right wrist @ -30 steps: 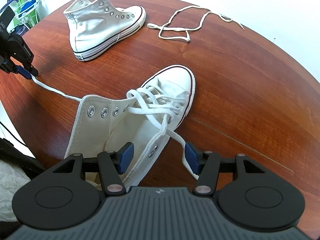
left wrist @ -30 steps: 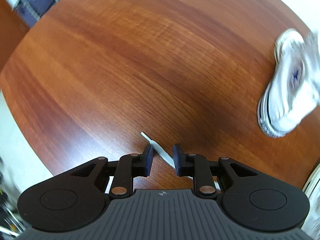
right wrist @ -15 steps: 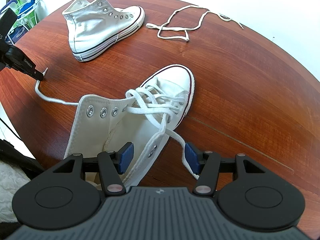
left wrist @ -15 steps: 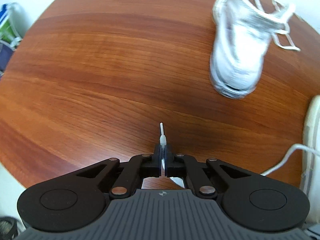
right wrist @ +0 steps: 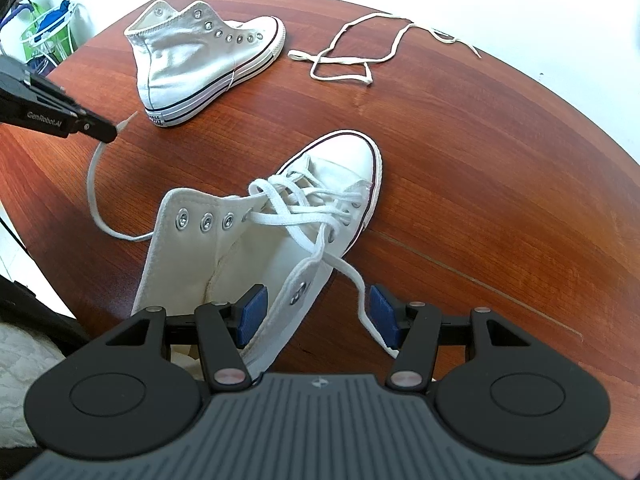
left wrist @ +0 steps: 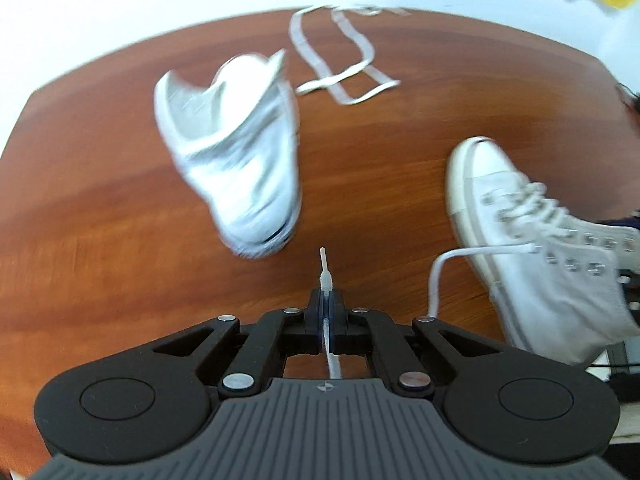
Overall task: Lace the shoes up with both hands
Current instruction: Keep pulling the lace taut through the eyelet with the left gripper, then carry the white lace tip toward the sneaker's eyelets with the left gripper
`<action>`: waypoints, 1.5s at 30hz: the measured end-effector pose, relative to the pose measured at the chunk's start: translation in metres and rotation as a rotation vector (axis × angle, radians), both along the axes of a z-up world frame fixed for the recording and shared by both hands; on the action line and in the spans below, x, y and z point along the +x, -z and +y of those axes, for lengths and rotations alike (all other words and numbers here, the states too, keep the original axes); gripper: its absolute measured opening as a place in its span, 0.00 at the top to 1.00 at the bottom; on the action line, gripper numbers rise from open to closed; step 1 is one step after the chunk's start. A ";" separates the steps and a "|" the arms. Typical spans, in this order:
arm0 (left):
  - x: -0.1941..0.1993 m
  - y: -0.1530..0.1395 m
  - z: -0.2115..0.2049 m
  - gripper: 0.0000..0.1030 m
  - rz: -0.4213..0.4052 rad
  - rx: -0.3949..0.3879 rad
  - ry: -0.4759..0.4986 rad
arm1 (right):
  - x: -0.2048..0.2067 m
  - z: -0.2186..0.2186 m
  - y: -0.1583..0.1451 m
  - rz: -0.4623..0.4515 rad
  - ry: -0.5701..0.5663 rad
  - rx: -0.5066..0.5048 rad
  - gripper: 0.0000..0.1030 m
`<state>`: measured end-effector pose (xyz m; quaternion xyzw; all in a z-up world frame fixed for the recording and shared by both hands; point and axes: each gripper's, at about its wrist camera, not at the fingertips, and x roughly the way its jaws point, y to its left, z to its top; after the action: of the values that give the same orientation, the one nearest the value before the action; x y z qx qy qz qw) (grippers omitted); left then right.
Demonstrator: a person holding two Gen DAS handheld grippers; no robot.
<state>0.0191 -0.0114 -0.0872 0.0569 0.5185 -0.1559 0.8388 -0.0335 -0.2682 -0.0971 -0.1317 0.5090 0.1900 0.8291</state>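
Your left tongs (left wrist: 327,304) have just clamped the lace (left wrist: 436,276) tip and lifted it beside the shoe (right wrist: 256,256), ready for threading; your right tongs (right wrist: 316,312) stay open.

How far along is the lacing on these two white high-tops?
Done: the near shoe is laced through its lower eyelets; three upper eyelets on its left flap stand empty. In hand: the left tongs are shut on the lace end; the right tongs are open around the collar. Left: those eyelets, then the far shoe, unlaced, its loose lace beside it.
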 end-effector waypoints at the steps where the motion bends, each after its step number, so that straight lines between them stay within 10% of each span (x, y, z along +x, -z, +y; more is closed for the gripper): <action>1: 0.002 -0.003 -0.004 0.98 -0.007 -0.002 0.024 | 0.000 -0.001 0.000 -0.001 0.003 0.002 0.44; 8: 0.002 -0.028 -0.044 0.98 -0.057 -0.026 0.249 | -0.004 -0.007 -0.004 0.000 0.039 0.044 0.48; 14: -0.003 -0.040 -0.077 0.98 -0.095 -0.016 0.412 | -0.009 -0.015 -0.005 0.031 0.101 0.130 0.78; 28: -0.018 -0.039 -0.157 0.98 -0.081 0.033 0.806 | -0.011 -0.026 -0.005 0.032 0.168 0.159 0.78; 45: 0.009 -0.014 -0.193 0.98 0.153 0.047 0.938 | -0.014 -0.032 -0.004 0.021 0.225 0.187 0.76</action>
<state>0.0279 -0.2044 -0.0733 0.2920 0.5004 -0.5098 0.6360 -0.0477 -0.3000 -0.0935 0.0061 0.5093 0.1440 0.8485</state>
